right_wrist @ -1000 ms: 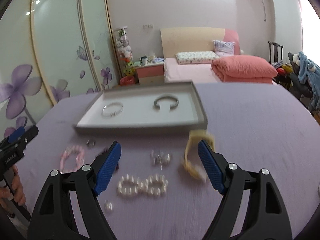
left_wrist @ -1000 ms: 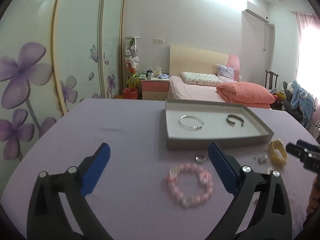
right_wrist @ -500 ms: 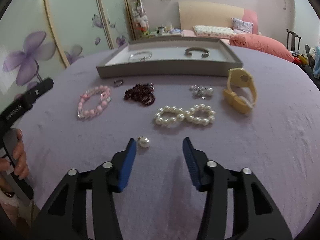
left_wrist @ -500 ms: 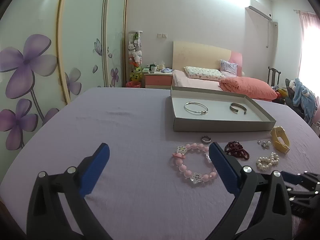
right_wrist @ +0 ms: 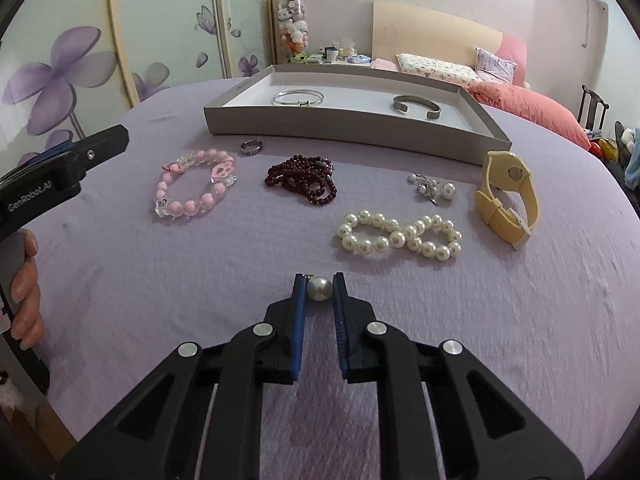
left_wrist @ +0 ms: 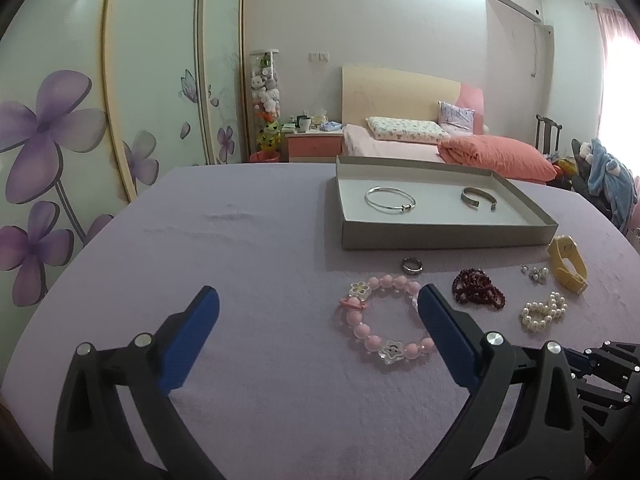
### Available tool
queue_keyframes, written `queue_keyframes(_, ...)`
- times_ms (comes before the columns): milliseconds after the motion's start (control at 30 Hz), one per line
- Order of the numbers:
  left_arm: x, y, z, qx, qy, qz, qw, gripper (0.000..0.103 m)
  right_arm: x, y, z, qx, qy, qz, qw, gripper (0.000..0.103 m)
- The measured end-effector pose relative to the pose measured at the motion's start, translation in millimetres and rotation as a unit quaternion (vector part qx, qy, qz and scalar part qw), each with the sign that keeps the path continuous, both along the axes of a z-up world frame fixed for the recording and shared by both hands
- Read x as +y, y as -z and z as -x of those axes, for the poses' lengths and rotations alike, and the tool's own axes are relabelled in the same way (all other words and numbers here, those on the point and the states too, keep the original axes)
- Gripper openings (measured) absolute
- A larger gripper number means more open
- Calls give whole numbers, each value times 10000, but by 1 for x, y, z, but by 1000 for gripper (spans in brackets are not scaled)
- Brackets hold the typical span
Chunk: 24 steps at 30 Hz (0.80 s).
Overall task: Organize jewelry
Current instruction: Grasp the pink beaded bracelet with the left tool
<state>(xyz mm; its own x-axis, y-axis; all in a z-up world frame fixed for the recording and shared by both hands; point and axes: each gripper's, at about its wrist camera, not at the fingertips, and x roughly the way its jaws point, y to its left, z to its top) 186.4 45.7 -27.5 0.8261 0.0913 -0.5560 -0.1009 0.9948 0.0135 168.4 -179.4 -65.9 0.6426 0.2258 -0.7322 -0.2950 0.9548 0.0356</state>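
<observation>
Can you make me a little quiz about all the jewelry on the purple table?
1. How many bracelets lie in the grey tray?
2. True or false: the right gripper is shut on a single pearl.
3. Which lies nearest the yellow watch: A pink bead bracelet, B pearl bracelet, C silver ring?

Key: 1. Two. 2. True. 3. B.

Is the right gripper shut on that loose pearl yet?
Shut: the right gripper pads press both sides of the single pearl, on the purple cloth.
</observation>
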Motion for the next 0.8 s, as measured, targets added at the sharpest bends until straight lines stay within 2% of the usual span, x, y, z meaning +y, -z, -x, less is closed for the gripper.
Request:
queue_keyframes(133, -9, 4, -8, 244, 113, -82, 9996, 97, -18, -1, -1, 54, 247, 24, 9997, 14)
queue_keyframes(333, -28, 16, -32, 838, 382, -234, 9955, 97, -80, 0, -4, 54, 1147, -45, 9934, 14)
queue_keyframes(467, -28, 26, -47, 1106, 206, -250, 9933, 96, -94, 0, -2, 27, 1272, -94, 9918, 14)
queue_keyframes(533, -24, 30, -50, 1207, 137, -110, 9925, 80, -92, 1, 1, -28, 1232, -21, 9924, 14)
queue_keyframes(600, -17, 33, -54, 1308, 78, 94, 9913, 73, -91, 1, 1, -24, 1183, -55, 9930, 14)
queue_keyframes(633, -14, 35, -57, 1372, 40, 199, 9903, 66, -91, 1, 1, -21, 1167, -68, 9931, 14)
queue_keyframes(700, -11, 39, -61, 1508, 51, 271, 9882, 57, -91, 1, -1, -14, 1151, -86, 9933, 14)
queue_keyframes(800, -14, 43, -64, 1585, 58, 162, 9872, 51, -92, 1, -2, -8, 1131, -111, 9935, 14)
